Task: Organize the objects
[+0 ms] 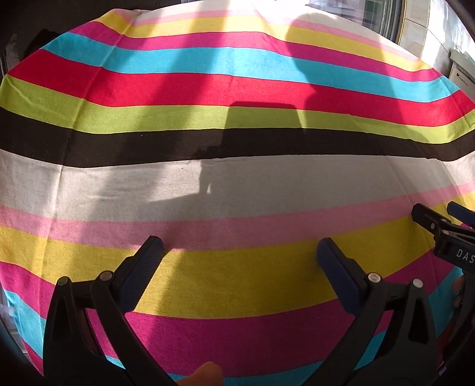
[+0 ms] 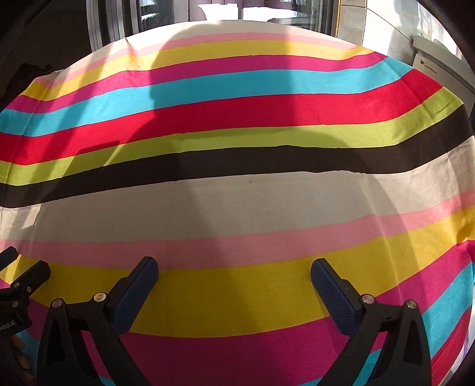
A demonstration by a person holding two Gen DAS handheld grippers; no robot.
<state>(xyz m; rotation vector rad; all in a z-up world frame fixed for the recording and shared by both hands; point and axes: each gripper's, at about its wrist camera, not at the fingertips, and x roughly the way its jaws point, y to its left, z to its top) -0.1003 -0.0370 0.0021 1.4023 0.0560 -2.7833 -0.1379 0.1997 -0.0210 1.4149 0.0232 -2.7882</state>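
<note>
- Two grippers are seen side by side over a striped cloth (image 1: 237,178) that covers the whole work surface; no object to be organized is visible in either view.
- The left gripper (image 1: 240,252) is held wide apart, with nothing between its fingers and only the yellow stripe showing in the gap.
- The right gripper (image 2: 234,270) is likewise spread to its full width and grasps nothing; its tips appear at the right edge of the left wrist view, so the two tools are judged to be near each other, angled downward toward the cloth.
- The task's thing cannot be located: the cloth ahead of both tools is bare, and anything to be sorted must lie outside these views.
- The only relation available is that the stripes run crosswise to both tools, from left to right, and neither hand can be called nearer to a target.
- The cloth is seen as flat, lightly creased, with bands of pink, yellow, magenta, blue, red, green, black and off-white, partly lit by sun and crossed by shadows.
- A white box (image 2: 439,71) with a printed logo stands beyond the far right edge, next to a window (image 2: 267,12).
</note>
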